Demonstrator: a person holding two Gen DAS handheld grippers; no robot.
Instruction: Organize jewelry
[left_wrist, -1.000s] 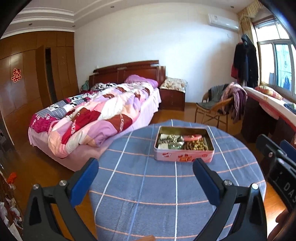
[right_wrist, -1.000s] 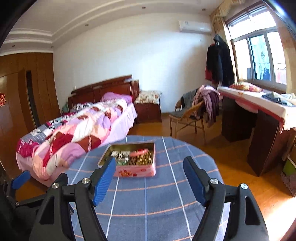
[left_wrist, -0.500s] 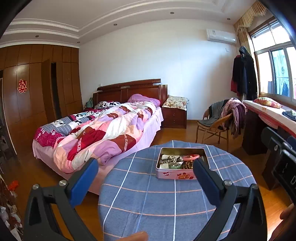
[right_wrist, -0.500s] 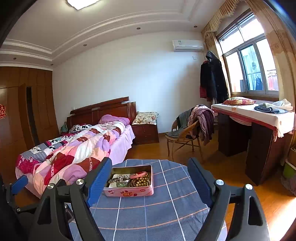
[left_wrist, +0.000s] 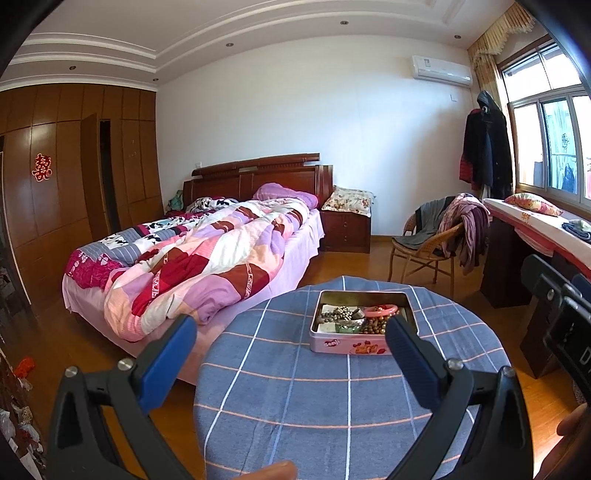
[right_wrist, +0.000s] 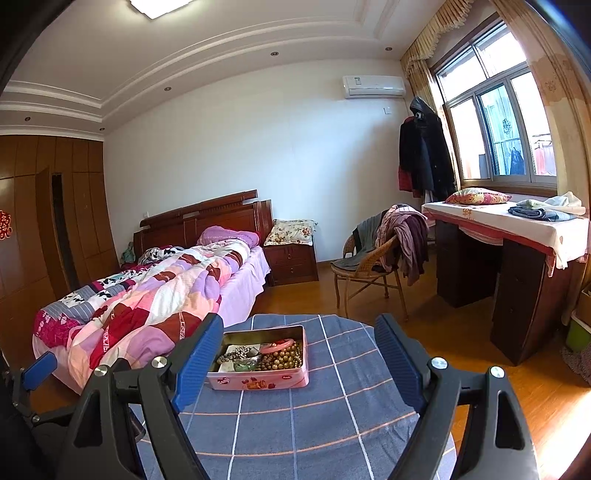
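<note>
Lying beyond both claws (left_wrist: 290, 339) (right_wrist: 299, 343): jewelry tin (left_wrist: 360, 325)

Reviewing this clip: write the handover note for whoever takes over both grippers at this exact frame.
Left gripper: open, empty, held above the near table edge.
Right gripper: open, empty, likewise short of the tin.
Pink rectangular metal tin sits lidless on the round table with the blue checked cloth. Inside, jumbled: brown bead strands, a pink bangle, a green piece.
Done: nothing visibly sorted.
Left: all the organizing.
</note>
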